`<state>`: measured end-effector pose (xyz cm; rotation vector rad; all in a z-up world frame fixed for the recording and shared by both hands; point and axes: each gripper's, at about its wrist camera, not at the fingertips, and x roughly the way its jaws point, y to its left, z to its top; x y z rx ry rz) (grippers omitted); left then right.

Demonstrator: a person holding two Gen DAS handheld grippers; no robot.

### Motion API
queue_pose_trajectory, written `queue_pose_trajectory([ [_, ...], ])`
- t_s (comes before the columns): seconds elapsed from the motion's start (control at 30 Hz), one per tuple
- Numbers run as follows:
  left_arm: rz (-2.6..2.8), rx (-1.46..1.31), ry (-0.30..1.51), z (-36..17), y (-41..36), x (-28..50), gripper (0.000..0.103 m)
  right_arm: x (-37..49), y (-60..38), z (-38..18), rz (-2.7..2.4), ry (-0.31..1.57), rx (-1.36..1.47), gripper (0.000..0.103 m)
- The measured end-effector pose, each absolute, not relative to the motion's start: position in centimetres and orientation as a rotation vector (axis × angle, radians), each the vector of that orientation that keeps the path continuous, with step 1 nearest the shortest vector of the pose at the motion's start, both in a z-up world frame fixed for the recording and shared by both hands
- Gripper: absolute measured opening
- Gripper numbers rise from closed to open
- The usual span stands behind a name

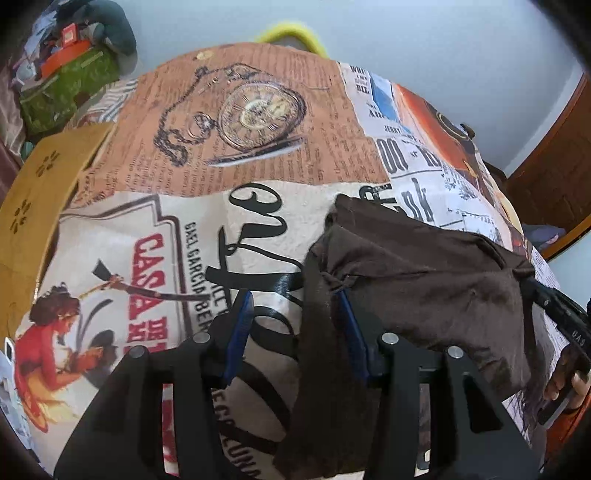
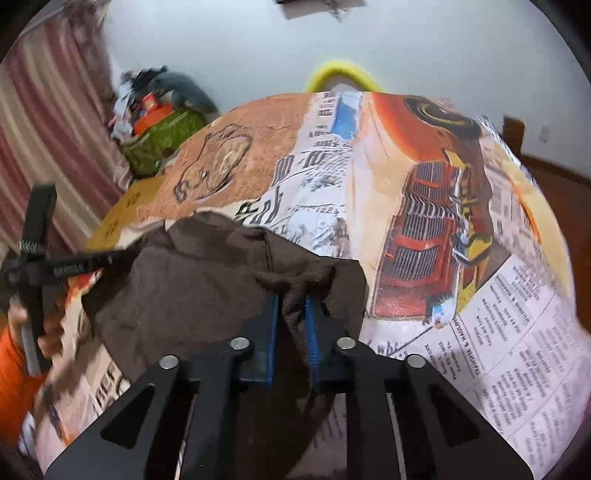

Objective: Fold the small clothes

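A small dark brown garment [image 1: 424, 280] lies bunched on the table's printed newspaper-style cloth [image 1: 147, 229]. My left gripper [image 1: 295, 295] stands open; a strip of the brown fabric hangs between its blue pads [image 1: 240, 332] and drapes over the right finger, unpressed. In the right wrist view my right gripper [image 2: 293, 301] is shut on a gathered fold of the brown garment [image 2: 192, 295], lifting it slightly. The right gripper [image 1: 554, 302] also shows at the garment's right corner in the left wrist view. The left gripper [image 2: 92, 262] appears at the garment's left edge in the right wrist view.
A cardboard box [image 1: 37, 192] sits off the table's left side, with a green bag of clutter [image 1: 70, 85] behind it. A yellow loop [image 1: 291, 31] rises beyond the far edge. Wooden furniture [image 1: 554, 177] stands at right. A person's hand [image 1: 565, 376] and orange sleeve [image 2: 14, 369] show.
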<state>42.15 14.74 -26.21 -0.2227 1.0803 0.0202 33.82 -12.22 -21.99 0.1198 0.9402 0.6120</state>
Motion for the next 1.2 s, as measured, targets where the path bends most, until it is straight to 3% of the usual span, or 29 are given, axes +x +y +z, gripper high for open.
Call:
queue_pose_trajectory([
  [0.33,0.068,-0.243,1.111,-28.9,15.3,42.7,0.052,34.2,-12.8,-21.9,0.546,0.886,0.086,0.004],
  [0.6,0.069,-0.257,1.049,-25.9,16.6,41.5,0.051,33.9,-13.0,-21.3,0.521,0.899,0.032,0.006],
  [0.7,0.036,-0.219,1.016,-24.5,15.8,41.6,0.051,32.9,-12.8,-20.0,0.539,0.86,-0.009,0.01],
  [0.87,-0.03,-0.059,0.995,-24.5,12.3,42.2,0.051,31.6,-11.8,-19.3,0.602,0.832,-0.037,0.028],
  [0.97,-0.067,0.067,1.016,-25.7,9.8,42.9,0.051,31.6,-10.9,-20.1,0.626,0.854,-0.058,0.029],
  [1.07,-0.084,0.092,1.053,-27.2,8.9,43.7,0.034,32.0,-10.1,-21.5,0.63,0.899,-0.075,0.029],
  [1.13,-0.088,0.056,1.053,-27.3,8.9,44.0,0.008,32.2,-10.0,-22.4,0.631,0.925,-0.08,0.029],
  [1.2,-0.054,0.058,1.049,-27.1,8.9,44.3,0.003,32.2,-10.0,-23.2,0.636,0.936,-0.076,0.029],
])
